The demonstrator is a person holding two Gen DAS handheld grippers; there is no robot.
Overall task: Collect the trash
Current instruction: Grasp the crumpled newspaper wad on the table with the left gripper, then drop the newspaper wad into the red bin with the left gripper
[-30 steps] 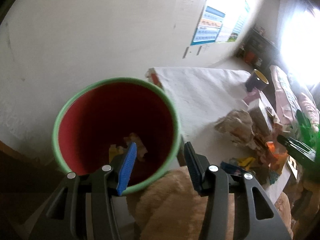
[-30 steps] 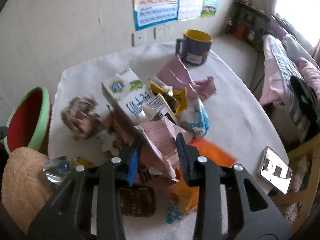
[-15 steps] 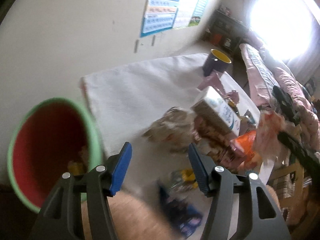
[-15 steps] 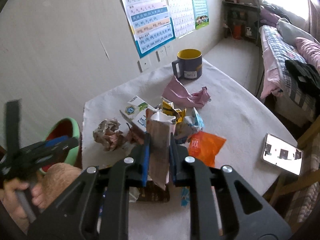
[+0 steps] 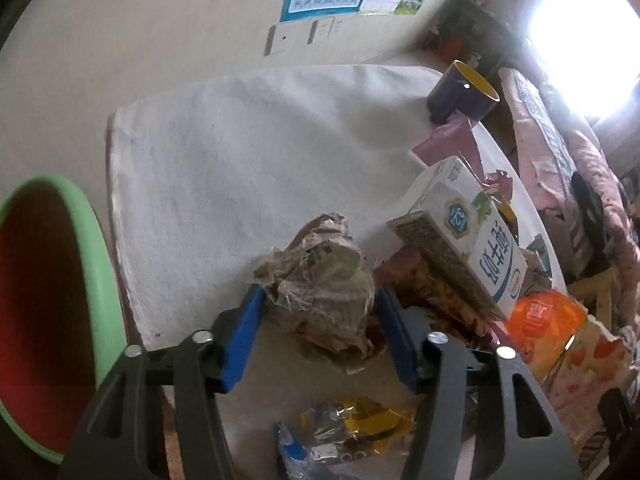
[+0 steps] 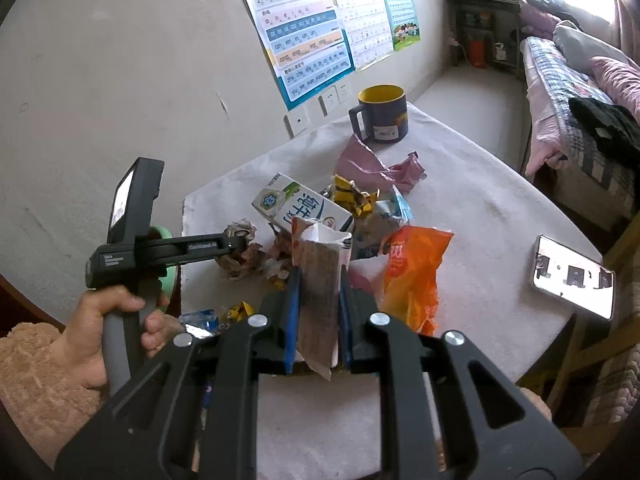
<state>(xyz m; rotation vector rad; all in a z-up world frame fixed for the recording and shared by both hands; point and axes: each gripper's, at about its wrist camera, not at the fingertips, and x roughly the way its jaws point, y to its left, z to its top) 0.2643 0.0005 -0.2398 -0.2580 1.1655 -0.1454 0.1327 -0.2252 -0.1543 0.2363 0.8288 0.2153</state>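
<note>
A crumpled newspaper ball [image 5: 320,280] lies on the white tablecloth [image 5: 240,152]. My left gripper [image 5: 320,296] straddles it, its blue pads at the ball's two sides and its jaws closing. The right wrist view shows this left gripper [image 6: 236,244] held by a hand [image 6: 104,320] over the ball [image 6: 240,232]. My right gripper [image 6: 318,276] is shut on a torn pink patterned paper wrapper [image 6: 320,256], held upright above the trash pile. The red bin with a green rim [image 5: 94,240] stands off the table's left edge.
A milk carton [image 5: 472,248], an orange snack bag [image 5: 544,320], pink paper [image 6: 368,164] and yellow wrappers [image 5: 360,420] crowd the table's middle. A dark mug [image 6: 384,120] stands at the back, a phone [image 6: 572,276] at the right edge. A bed [image 6: 580,80] is beyond.
My left gripper swung from above the red bin over to the paper ball and came down around it. My right gripper shut on the pink wrapper and lifted it off the pile.
</note>
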